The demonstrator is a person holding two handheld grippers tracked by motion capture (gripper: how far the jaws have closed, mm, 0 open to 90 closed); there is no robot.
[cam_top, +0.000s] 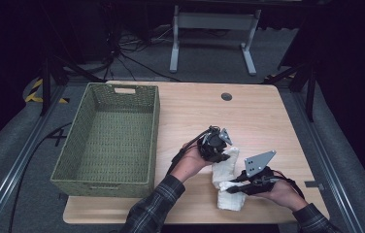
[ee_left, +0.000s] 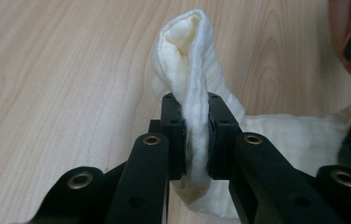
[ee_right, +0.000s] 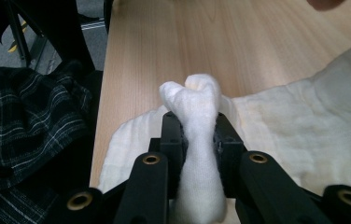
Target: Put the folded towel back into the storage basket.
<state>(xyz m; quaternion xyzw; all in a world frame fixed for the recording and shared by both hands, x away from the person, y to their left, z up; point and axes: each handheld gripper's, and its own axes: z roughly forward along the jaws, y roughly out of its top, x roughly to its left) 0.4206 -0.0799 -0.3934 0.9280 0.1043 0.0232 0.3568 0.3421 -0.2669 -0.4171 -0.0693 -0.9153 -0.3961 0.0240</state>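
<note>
The wooden table (cam_top: pixel 248 116) carries everything here, and places below are given from the woven green basket (cam_top: pixel 110 138), which stands on the table's left part with its long side running away from the person. The basket's inside is bare weave, with a handle slot cut in its far wall. To the right of the basket, toward the near edge of the table, lies a white cloth (cam_top: pixel 229 182), crumpled and partly folded, its near end resting on the wood and its far end drawn up. Two forearms in dark plaid sleeves (cam_top: pixel 154 206) come in from the near edge, right of the basket. The left gripper (cam_top: pixel 219 156) sits just right of the basket's near right corner, at the far end of the cloth; in the left gripper view its jaws are clamped on a raised fold of the cloth (ee_left: pixel 194 93), which stands up between the pads and rises above them. The right gripper (cam_top: pixel 231 187) is farther right of the basket and nearer the person, with its grey three-cornered plate on top; in the right gripper view its jaws are pinched on a bunched knob of the cloth (ee_right: pixel 199 121), the rest of the fabric spreading over the wood beyond. A small round dark cap (cam_top: pixel 226 96) is set in the tabletop, well right of the basket's far corner.
</note>
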